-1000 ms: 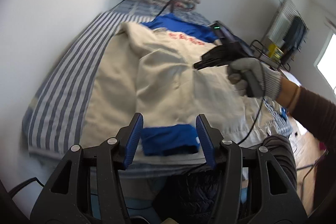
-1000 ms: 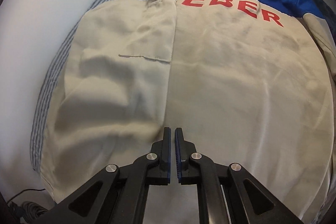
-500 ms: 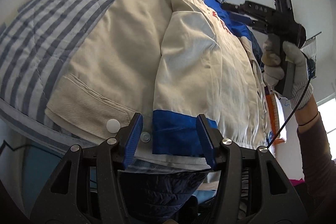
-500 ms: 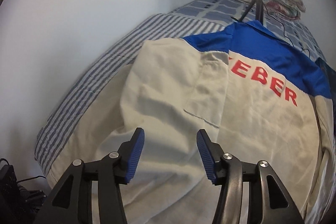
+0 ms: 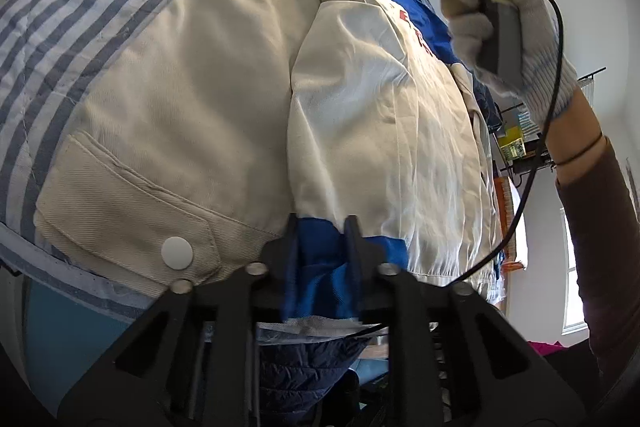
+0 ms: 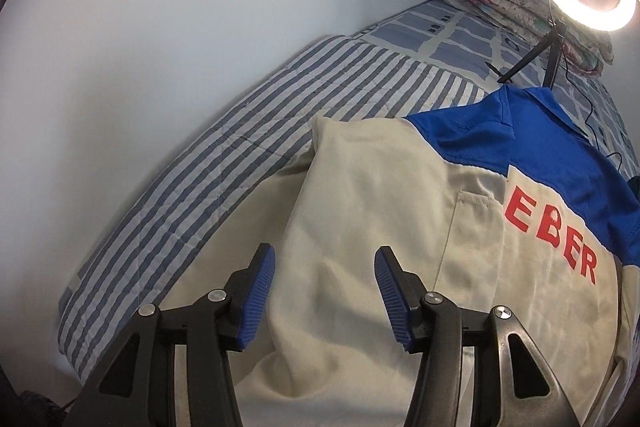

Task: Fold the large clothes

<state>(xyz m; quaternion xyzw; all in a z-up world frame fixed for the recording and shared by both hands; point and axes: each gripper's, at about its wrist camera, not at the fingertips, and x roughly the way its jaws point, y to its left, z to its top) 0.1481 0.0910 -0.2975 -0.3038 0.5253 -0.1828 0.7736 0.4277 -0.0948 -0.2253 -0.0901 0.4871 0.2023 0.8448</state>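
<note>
Blue cuff [image 5: 320, 259] of the cream jacket [image 5: 192, 99] is bunched between the closing left gripper [image 5: 320, 227] fingers; the right gripper [image 6: 324, 281] hangs released above the bed [image 6: 240, 115].

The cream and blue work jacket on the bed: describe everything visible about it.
The cream cotton-looking work jacket with blue yoke and collar lies back-up on the blue-and-white striped bedspread, red letters "EBER" showing across the back. One sleeve is folded in over the back, and its blue cuff is bunched between the pads of the left claw, which is closing on it. A flapped pocket with a white snap button shows beside it. The open right claw hovers above the fabric.
</note>
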